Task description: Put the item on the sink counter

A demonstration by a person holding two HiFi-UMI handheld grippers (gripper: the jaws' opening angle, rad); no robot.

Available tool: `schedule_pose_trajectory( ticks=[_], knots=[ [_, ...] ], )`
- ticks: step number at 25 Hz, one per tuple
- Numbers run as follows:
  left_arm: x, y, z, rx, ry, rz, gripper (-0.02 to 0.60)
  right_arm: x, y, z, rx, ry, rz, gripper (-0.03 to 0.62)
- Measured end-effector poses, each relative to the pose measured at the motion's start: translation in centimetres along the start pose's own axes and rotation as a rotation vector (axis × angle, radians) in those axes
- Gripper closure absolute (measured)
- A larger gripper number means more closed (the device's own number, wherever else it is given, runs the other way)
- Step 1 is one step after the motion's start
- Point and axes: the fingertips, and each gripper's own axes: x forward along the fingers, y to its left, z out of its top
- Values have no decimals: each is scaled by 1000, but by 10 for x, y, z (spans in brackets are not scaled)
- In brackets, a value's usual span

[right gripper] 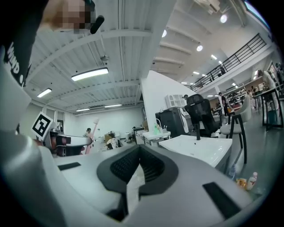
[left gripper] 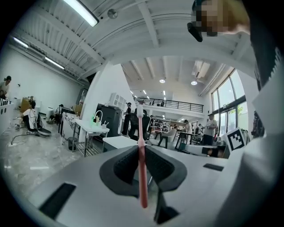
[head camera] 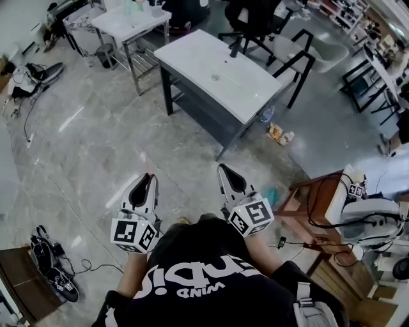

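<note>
Two grippers are held out level in front of the person, side by side and well apart over grey marble-look floor [head camera: 96,147]. The left gripper [head camera: 148,177] is clamped on a pink toothbrush [left gripper: 141,168]. Its handle stands upright between the dark pads, and its pale head rises clear above the jaw tips. The right gripper [head camera: 223,168] has its jaws closed together with nothing between them; in the right gripper view only pale floor shows through the slot below the meeting tips.

In the head view the white sink counter [head camera: 192,54] stands at 12 o'clock from the grippers, well apart from both. It has a dark frame, a shallow basin and a black faucet [head camera: 235,48] at its far edge. Nothing lies on the part of its top that shows. In the left gripper view the counter sits directly behind the toothbrush.

At 11 o'clock is a smaller white table [head camera: 131,22] on a metal frame with bottles on it. At 1 o'clock a black office chair [head camera: 252,19] and a beige chair [head camera: 287,48] stand behind the counter. A clear bottle [head camera: 267,115] and snack packets [head camera: 280,134] lie on the floor by the counter's near right leg. At 3 o'clock is a wooden table [head camera: 313,191] with cables, and at 8 o'clock dark shoes [head camera: 51,268] lie on the floor.
</note>
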Motion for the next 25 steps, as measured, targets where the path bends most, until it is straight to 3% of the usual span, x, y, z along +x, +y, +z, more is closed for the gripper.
schedule_pose_trajectory(
  ticks=[5,13,25],
  knots=[
    [-6,17,-4,-10,2,-16,518,-2,8,-8,6,-8,-49,579],
    [0,34,-6,-19,-5,-32,518,19,18,-8,-27,-13,-54,579],
    [57,70,0,-8,16,-32,518,85,-4,-8,13,-18,-25,579]
  ],
)
